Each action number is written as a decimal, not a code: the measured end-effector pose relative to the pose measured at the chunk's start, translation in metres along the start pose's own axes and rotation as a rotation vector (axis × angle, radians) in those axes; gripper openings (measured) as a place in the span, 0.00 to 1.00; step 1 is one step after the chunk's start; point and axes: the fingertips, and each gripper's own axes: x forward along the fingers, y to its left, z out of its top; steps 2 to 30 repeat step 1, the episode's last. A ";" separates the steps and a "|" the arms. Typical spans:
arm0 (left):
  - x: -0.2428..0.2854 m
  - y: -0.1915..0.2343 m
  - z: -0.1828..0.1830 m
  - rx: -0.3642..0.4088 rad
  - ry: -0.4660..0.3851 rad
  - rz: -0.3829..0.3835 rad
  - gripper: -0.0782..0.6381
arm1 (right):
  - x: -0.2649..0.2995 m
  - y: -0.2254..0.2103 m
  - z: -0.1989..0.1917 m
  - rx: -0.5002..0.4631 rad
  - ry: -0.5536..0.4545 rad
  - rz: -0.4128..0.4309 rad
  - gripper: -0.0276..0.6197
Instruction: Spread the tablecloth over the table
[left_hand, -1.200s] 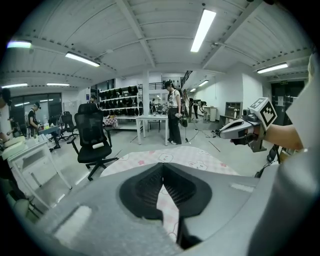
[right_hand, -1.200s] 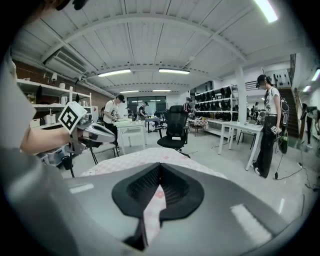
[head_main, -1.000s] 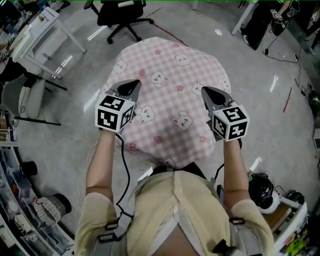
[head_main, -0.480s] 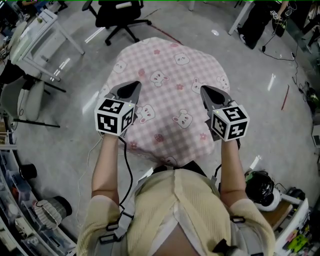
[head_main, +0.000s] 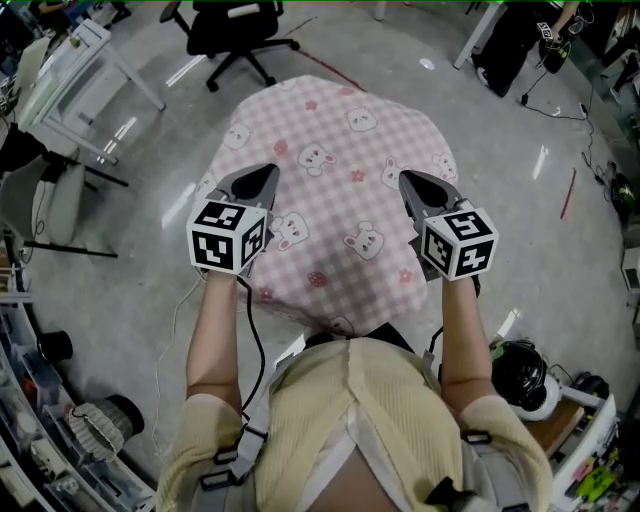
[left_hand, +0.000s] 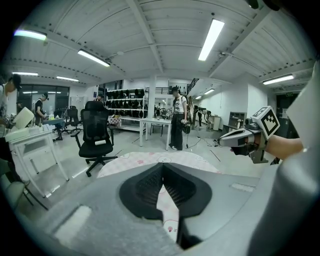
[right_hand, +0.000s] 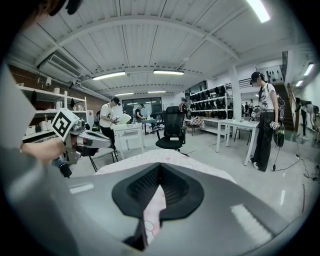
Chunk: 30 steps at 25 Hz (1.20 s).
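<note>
A glossy grey workshop floor (head_main: 140, 210) runs under everything, with a white side table (head_main: 90, 62) at far left and a black office chair (head_main: 238, 22) beyond it. The left tool (head_main: 260, 172) sits over the left side of the pink checked tablecloth (head_main: 335, 190), its jaws pressed together on a fold of the fabric; the left gripper view shows a strip of the bear print caught between them. The tablecloth lies pattern up across the middle and hides the table beneath it completely, its near edge hanging down toward the person. The right tool (head_main: 412, 182) sits over the right side, and it too is pinching a strip of cloth. Judged from this, the covering looks largely there: the top is cloaked and the fabric lies fairly flat. What remains open is evenness, since the far overhang cannot be seen, and both tools have the cloth in their grip, not let go
</note>
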 end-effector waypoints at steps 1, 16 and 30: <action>0.001 0.007 0.001 -0.002 0.000 0.001 0.12 | 0.007 0.001 0.003 0.001 0.001 0.000 0.05; 0.001 0.007 0.001 -0.002 0.000 0.001 0.12 | 0.007 0.001 0.003 0.001 0.001 0.000 0.05; 0.001 0.007 0.001 -0.002 0.000 0.001 0.12 | 0.007 0.001 0.003 0.001 0.001 0.000 0.05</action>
